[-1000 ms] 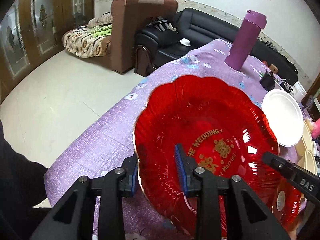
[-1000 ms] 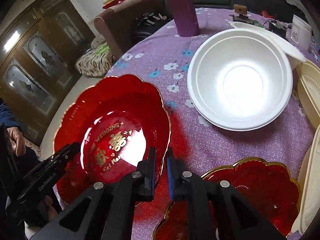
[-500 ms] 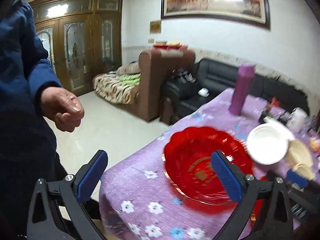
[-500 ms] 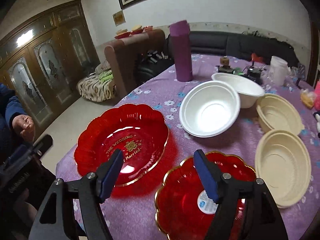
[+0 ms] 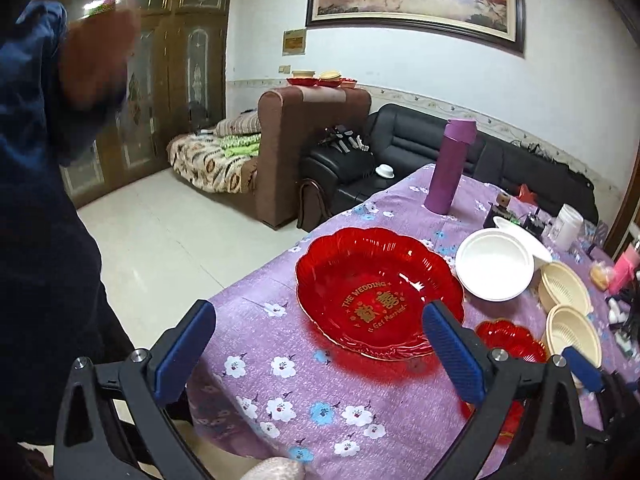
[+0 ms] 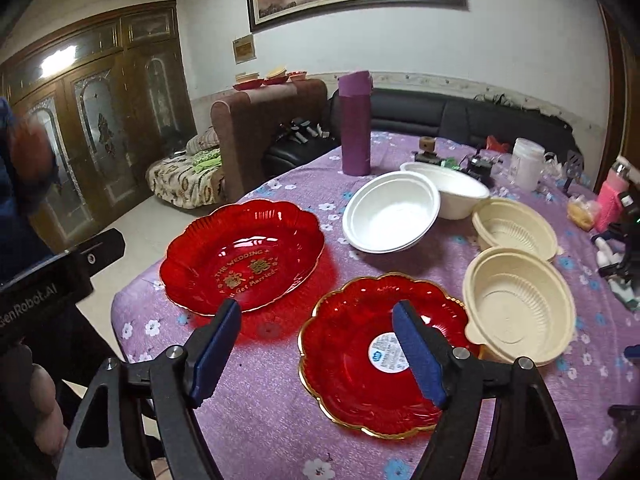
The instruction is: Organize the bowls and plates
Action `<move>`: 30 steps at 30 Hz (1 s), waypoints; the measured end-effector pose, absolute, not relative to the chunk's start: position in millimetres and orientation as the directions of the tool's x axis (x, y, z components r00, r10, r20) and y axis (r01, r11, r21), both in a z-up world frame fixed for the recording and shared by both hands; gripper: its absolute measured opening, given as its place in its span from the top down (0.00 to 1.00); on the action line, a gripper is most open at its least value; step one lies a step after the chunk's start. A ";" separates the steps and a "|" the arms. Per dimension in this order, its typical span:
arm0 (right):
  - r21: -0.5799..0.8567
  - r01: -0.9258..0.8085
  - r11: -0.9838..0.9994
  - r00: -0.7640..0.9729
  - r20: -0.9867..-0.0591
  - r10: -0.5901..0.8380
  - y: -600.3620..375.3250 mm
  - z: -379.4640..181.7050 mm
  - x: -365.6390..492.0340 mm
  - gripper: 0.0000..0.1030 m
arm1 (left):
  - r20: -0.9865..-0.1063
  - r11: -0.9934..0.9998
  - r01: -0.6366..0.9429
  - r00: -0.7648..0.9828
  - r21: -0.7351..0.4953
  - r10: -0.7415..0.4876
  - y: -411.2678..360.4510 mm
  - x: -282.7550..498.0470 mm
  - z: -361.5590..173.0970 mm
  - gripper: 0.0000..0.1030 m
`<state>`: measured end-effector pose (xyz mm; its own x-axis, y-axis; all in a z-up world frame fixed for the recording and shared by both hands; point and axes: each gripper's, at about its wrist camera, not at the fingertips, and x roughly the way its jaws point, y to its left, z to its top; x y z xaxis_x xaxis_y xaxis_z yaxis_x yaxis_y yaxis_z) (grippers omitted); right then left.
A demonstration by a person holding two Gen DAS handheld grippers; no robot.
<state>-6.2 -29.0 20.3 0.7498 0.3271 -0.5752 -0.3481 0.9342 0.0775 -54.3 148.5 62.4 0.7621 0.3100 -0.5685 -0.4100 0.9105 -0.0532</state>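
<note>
I hold both grippers back from the table (image 6: 256, 420), nothing in either: the left gripper (image 5: 320, 356) has its fingers spread fully apart, and the right gripper (image 6: 316, 344) has just been widening its fingers, with only air between them. Nearest me lies the red plate with a sticker (image 6: 376, 360), flat on the purple cloth and not yet stacked. Just beside it, toward the table's edge, sits the wedding plate (image 6: 244, 256) (gold lettering facing up), apart from the first. To my right are two cream bowls (image 6: 520, 292), one behind the other and touching at the rims, neither nested. Farther on, two white bowls (image 6: 392, 212) lean rim against rim, also unstacked. Beyond them stand a purple flask (image 6: 355, 124) and assorted clutter. My read: sorting has hardly begun, since like sits near like but no pair is nested; the red plates look the likely first stack, then the cream and the white bowls.
</note>
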 end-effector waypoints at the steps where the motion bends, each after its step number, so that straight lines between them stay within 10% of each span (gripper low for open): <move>1: 0.062 -0.345 0.937 0.758 -0.570 0.317 -27.8 21.8 -8.9 0.19 | -0.565 0.911 -0.410 0.762 -0.041 0.317 146.5 -50.6 60.5 0.00; 30: -0.092 -0.324 0.942 0.780 -0.590 0.210 -2.1 12.9 -14.8 0.14 | -0.624 0.929 -0.368 0.735 -0.037 0.266 147.8 -41.3 39.0 0.00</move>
